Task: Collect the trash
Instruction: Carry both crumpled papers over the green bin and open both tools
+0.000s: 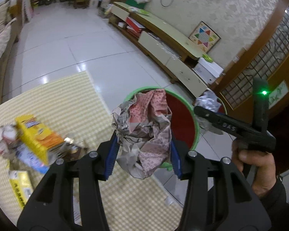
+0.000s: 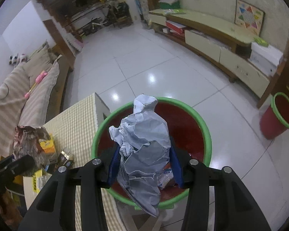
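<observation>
My left gripper [image 1: 143, 150] is shut on a crumpled red-and-grey newspaper wad [image 1: 144, 129] and holds it above the table edge, just short of the red bin with a green rim [image 1: 185, 115]. My right gripper [image 2: 144, 163] is shut on a crumpled white paper [image 2: 144, 138] and holds it over the open red bin [image 2: 188, 130]. The right gripper with its white paper [image 1: 208, 100] also shows in the left wrist view, over the bin's far side. The left gripper's newspaper [image 2: 28, 140] shows at the left of the right wrist view.
A checked-cloth table [image 1: 71, 100] carries a yellow box [image 1: 34, 136], a paper ball [image 1: 5, 140], a tissue pack [image 1: 21, 186] and small wrappers [image 2: 65, 157]. A second red bin [image 2: 277, 115] stands by the door. A low TV cabinet [image 2: 212, 36] lines the wall; a sofa [image 2: 19, 96] is left.
</observation>
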Tool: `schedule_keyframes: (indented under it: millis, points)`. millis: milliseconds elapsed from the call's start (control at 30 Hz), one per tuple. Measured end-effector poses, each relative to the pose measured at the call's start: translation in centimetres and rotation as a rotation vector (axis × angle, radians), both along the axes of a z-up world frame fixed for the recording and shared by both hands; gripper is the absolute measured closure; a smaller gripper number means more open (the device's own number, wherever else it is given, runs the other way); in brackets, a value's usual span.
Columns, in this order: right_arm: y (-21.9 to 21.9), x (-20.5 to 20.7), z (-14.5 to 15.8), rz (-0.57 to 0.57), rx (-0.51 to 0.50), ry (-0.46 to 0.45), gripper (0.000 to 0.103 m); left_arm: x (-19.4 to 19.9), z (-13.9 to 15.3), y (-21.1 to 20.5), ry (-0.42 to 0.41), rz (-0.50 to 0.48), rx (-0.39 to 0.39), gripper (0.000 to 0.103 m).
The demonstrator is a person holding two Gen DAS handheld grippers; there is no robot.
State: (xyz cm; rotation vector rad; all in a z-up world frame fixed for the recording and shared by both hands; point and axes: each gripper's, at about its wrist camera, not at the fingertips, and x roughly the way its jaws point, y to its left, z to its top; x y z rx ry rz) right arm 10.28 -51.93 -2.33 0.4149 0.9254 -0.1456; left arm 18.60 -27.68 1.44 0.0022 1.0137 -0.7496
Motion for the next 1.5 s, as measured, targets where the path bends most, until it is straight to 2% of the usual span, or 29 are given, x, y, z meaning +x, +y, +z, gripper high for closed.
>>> schedule_keyframes:
  millis: [300,667,767,800,833,1000,1200,1500]
  points:
    - [-1.6,0.5,0.0,-0.037,0.045,-0.008,0.059,0.0,-0.8,-4.7,0.003,-0.065,0.019,0.056]
    - [-2.0,0.9,0.4,-0.042,0.079,-0.039,0.059,0.1,-2.3,-6.2,0.009,-0.102,0.051,0.055]
    - [-2.2,1.0,0.7,-0.048,0.091,-0.06,0.058,0.5,-2.3,-6.7,0.007,-0.098,0.051,0.049]
    - [-2.2,1.1,0.7,-0.048,0.092,-0.063,0.057,0.4,-2.3,-6.7,0.005,-0.095,0.051,0.038]
    - [-2.2,1.1,0.8,-0.049,0.095,-0.066,0.056,0.4,-2.2,-6.7,0.0,-0.09,0.053,0.025]
    - [-2.4,1.2,0.9,-0.058,0.102,-0.079,0.043,-0.3,-1.8,-6.4,-0.033,-0.101,0.073,0.012]
    - [-2.1,1.3,1.3,-0.041,0.098,-0.092,0.025,-0.4,-1.5,-5.1,-0.041,-0.079,0.079,0.008]
    - [-1.4,1.4,1.6,-0.038,0.082,-0.104,0.011,-1.0,-0.7,-1.5,-0.061,-0.026,0.091,0.006]
